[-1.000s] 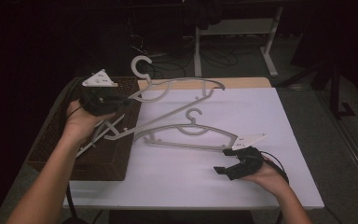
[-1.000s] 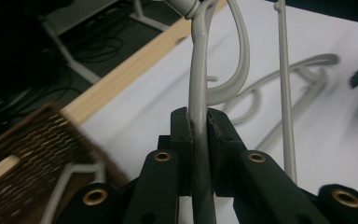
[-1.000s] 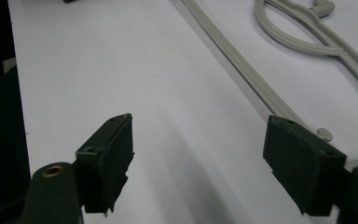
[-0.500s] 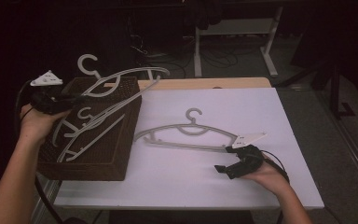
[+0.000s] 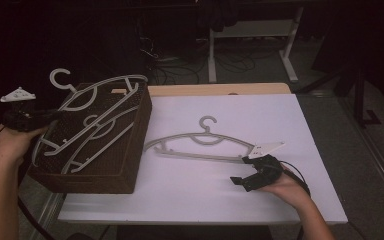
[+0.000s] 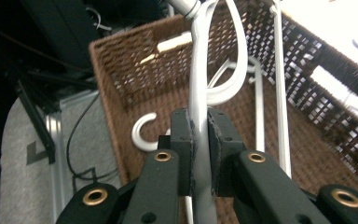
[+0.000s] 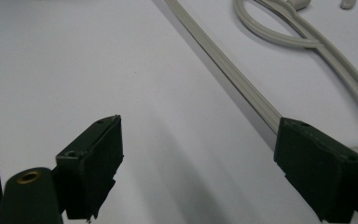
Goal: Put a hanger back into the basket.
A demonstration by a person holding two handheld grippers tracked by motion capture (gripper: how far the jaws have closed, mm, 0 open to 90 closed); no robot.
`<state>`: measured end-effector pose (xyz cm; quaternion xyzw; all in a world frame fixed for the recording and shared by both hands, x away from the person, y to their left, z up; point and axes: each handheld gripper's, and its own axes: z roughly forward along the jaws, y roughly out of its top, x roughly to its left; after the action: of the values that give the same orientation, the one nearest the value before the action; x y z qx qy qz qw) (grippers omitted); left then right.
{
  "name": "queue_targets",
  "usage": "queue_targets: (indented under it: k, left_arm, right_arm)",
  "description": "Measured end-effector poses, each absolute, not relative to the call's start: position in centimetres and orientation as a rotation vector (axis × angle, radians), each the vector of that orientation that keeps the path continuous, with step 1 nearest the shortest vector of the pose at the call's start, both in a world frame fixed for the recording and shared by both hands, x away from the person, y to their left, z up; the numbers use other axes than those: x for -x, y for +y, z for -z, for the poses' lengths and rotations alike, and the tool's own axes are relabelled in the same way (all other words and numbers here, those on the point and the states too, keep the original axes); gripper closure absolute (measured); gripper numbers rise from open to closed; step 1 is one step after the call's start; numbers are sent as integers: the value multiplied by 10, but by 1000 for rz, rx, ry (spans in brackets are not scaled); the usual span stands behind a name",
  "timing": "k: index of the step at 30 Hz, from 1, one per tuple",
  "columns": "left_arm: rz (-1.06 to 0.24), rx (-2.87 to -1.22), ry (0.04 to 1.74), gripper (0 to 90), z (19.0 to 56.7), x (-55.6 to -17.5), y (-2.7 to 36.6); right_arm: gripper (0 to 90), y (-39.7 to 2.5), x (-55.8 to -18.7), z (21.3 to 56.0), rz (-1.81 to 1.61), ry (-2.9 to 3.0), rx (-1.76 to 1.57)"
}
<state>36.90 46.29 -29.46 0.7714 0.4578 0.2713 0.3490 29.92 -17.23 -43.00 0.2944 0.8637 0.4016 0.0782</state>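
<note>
Here the left gripper point(image 6: 199, 140) is clamped on a grey plastic coat hanger point(image 5: 97, 97) lying over the brown wicker basket point(image 5: 135, 145) at the left of the frame. At lower right, the right gripper point(image 7: 200, 172) rests wide open on the white desk point(image 5: 190, 195), holding nothing, just beside another grey plastic hanger point(image 5: 205, 145) lying flat at centre

Open white counter point(image 5: 280, 120) right of and in front of the lone hanger point(image 5: 200, 145); wicker basket point(image 5: 130, 150) walling the left edge, crossed by piled hangers point(image 5: 95, 125).
</note>
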Motion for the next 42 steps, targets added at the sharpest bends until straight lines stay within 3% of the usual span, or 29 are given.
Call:
queue_targets:
  k: [13, 26, 27, 29, 42]
  left_arm:
    - [-697, -2014, 1258, 826, 312, -372, 470]
    - [-569, -2082, 1280, 803, 341, -383, 453]
    - [-545, -2080, 1279, 778, 343, -384, 452]
    - [-592, -2083, 1283, 644, 344, -383, 450]
    - [-528, -2009, 1134, 416, 323, -380, 419]
  right_arm:
    - [149, -172, -300, 431, -1185, 2591, -881]
    - [149, -171, -300, 431, -1176, 2594, -876]
    - [149, -171, -300, 431, -1177, 2594, -879]
    - [149, -171, -300, 431, -1175, 2594, -878]
    - [149, -172, -301, 427, -1189, 2579, -873]
